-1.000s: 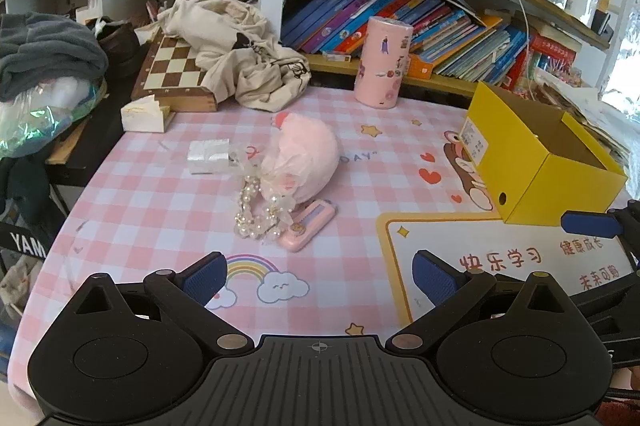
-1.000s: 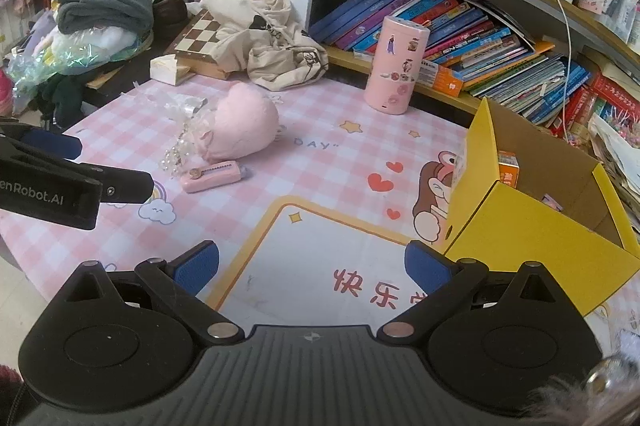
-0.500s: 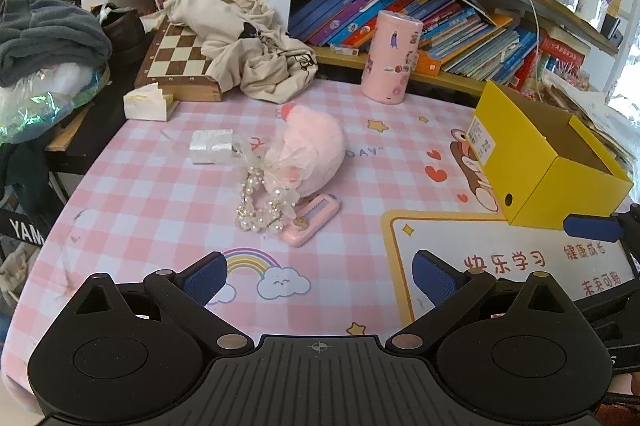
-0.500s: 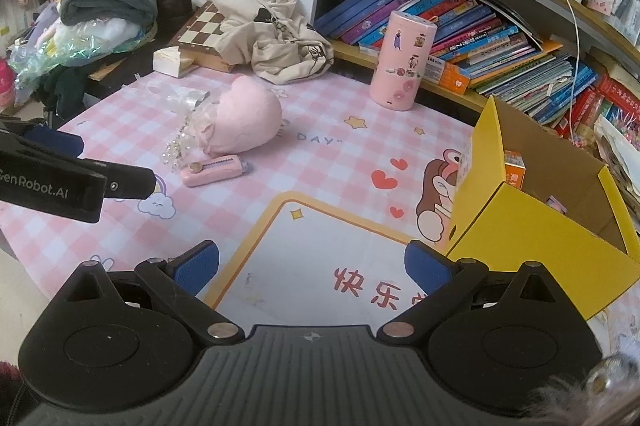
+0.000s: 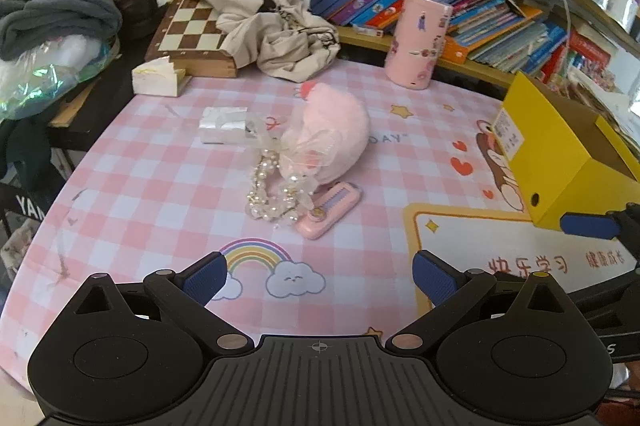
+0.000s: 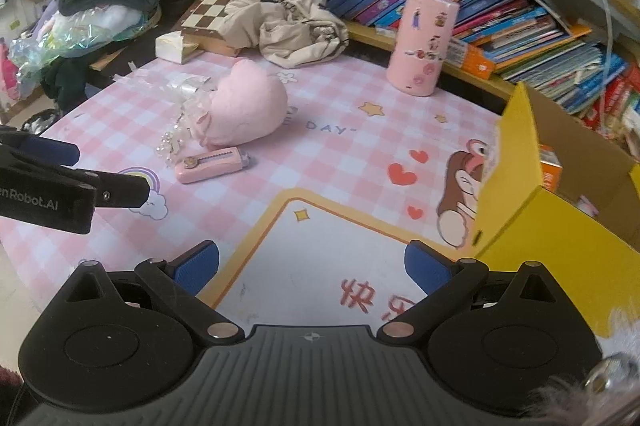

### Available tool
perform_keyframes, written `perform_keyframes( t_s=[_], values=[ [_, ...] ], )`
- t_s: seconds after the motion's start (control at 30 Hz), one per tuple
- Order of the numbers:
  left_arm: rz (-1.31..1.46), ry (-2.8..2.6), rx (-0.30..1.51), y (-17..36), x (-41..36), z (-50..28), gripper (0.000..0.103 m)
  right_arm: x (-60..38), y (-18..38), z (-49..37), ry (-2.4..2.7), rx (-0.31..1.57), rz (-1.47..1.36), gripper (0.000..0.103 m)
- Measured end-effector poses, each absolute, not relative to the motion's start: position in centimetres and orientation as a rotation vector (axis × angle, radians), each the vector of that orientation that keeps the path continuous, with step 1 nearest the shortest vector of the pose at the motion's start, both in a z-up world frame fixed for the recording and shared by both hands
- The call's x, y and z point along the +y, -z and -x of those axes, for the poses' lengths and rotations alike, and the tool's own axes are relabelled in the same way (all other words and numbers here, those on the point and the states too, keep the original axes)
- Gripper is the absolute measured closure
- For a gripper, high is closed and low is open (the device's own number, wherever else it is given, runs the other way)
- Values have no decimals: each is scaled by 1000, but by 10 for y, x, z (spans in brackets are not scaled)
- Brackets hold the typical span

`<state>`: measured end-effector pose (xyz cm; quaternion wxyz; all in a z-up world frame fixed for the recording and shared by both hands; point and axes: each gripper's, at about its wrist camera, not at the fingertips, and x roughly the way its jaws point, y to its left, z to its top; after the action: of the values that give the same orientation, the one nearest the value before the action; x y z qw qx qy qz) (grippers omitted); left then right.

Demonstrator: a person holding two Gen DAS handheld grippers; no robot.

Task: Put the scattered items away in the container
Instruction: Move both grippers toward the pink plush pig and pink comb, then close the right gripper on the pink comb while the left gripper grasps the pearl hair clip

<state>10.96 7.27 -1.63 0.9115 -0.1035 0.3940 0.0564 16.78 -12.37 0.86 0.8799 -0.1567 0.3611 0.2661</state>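
Several loose things lie bunched on the pink checked tablecloth: a pink plush toy, a tangle of pearl beads touching its near side, a flat pink case just beside the beads, and a small silvery packet a little further back. Off to the right stands the yellow box, open on top, with an orange carton and some other small bits already inside.

Over the past second the left gripper has eased forward, so the cluster sits larger and nearer in its view than before; it hovers above the rainbow print, jaws spread wide and holding nothing. The right gripper has crept forward too, hanging over the white mat with the yellow border, jaws likewise wide apart and empty, the box close on its right. None of the items have shifted on the cloth.

Behind, a pink cylinder stands upright by the bookshelf, and a chessboard lies under a crumpled beige cloth.
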Motion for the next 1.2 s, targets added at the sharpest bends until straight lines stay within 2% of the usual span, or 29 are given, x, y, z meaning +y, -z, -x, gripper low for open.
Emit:
perform_keyframes(
  t_s=[0.47,0.67,0.87,0.93,1.0,1.2],
  values=[
    [300,-127,774,23,98,-140,6,-76,18,-202,-785,813,376,3],
    [287,-126,801,33,102,-159,26,-58,27,-215,-852,794,386,4],
    [264,-118,818,42,103,-178,36,-45,32,-233,-901,782,353,5],
    [250,-136,830,45,102,-184,43,-39,33,-238,-915,776,345,5],
    [243,-140,850,49,102,-191,56,-34,34,-241,-928,770,342,5],
    [207,-129,872,56,101,-200,59,-21,40,-247,-962,765,343,5]
  ],
)
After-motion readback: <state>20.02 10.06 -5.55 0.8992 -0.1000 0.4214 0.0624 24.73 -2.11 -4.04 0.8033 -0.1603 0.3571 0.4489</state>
